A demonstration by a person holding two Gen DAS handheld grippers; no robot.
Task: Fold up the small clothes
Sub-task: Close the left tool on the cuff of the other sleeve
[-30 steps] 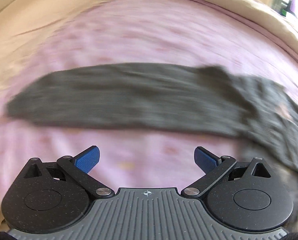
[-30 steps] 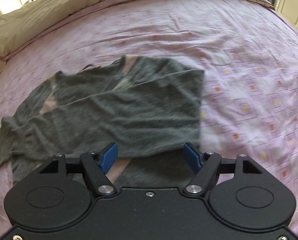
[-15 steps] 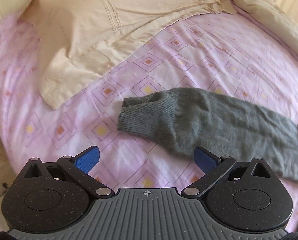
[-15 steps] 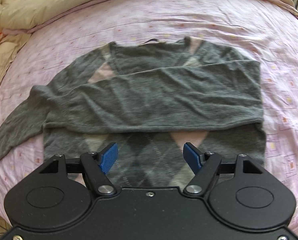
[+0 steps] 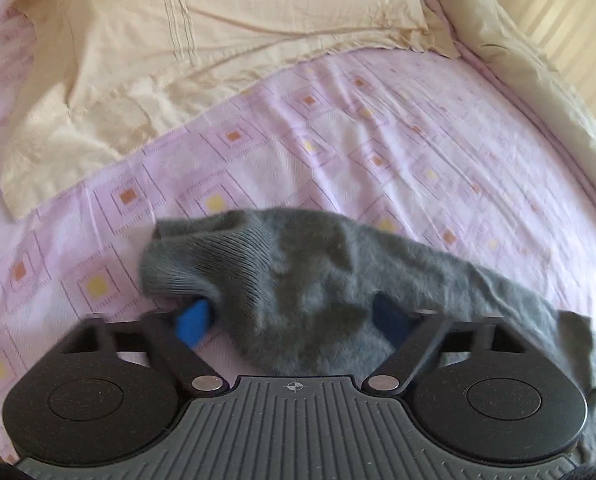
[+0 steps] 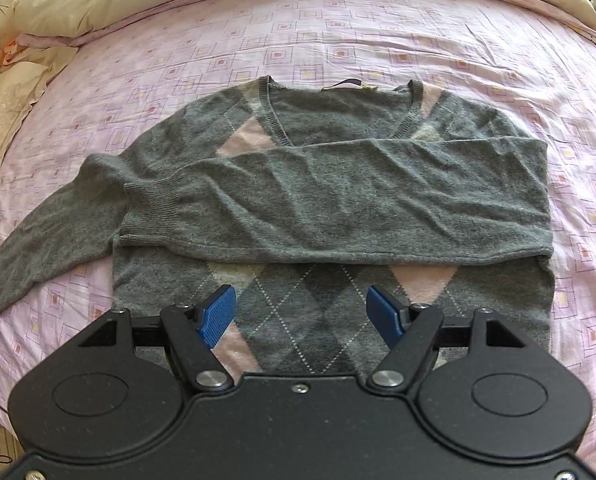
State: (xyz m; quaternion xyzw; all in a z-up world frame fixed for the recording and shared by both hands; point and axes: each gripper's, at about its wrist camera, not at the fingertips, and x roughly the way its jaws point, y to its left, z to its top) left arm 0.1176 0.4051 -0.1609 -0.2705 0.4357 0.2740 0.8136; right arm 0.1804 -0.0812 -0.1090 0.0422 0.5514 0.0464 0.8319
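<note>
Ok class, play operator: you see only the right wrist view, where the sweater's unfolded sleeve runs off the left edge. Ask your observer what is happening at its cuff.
Observer: The cuff sits between the fingers of the left gripper, jaws wide open.
Operator: Lying flat?
Observer: No, bunched, draped over one blue finger.
Operator: Anything beyond it?
Observer: A cream pillow on the pink sheet.

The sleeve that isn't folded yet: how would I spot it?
Find the grey diamond-patterned sweater lying flat on the pink bedsheet. One sleeve is folded across its chest; the other sleeve trails off to the side towards the cream pillow. It alone lies on bare sheet, its ribbed cuff at the left gripper.
</note>
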